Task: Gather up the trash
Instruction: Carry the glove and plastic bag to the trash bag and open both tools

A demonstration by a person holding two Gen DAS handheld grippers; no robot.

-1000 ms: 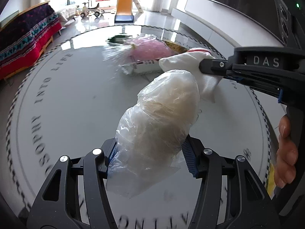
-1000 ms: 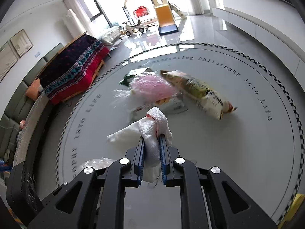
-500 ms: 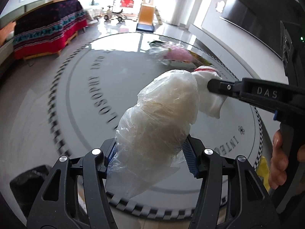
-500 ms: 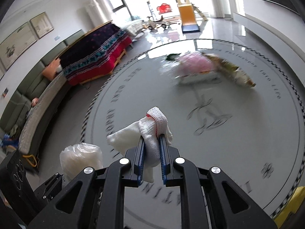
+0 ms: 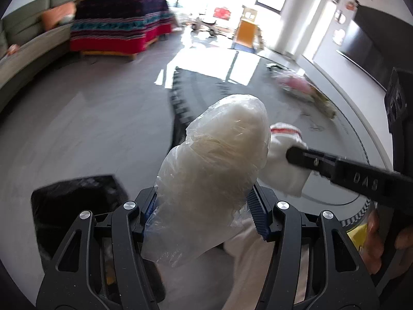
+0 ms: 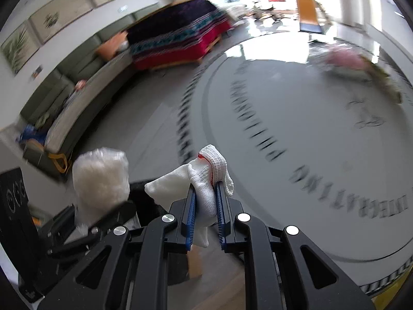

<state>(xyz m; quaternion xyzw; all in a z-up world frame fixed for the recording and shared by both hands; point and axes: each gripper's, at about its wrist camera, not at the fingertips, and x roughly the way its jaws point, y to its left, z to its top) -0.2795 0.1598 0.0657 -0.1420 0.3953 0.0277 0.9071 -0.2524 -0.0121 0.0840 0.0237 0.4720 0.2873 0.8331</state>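
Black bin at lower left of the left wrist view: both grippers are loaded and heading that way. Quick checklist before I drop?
1. Left gripper shut on the clear plastic bag: ok.
2. Right gripper shut on the white sock: ok.
3. Black bin in view: ok.
4. Bag directly over the bin opening: not ok, bin sits to the left.
5. Bin has room inside: cannot tell, dark and blurred.
6. Table cleared: not ok, the pink bag remains.

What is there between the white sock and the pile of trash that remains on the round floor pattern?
Only bare grey floor with blurred lettering lies between the white sock and the trash pile, as the right wrist view shows.
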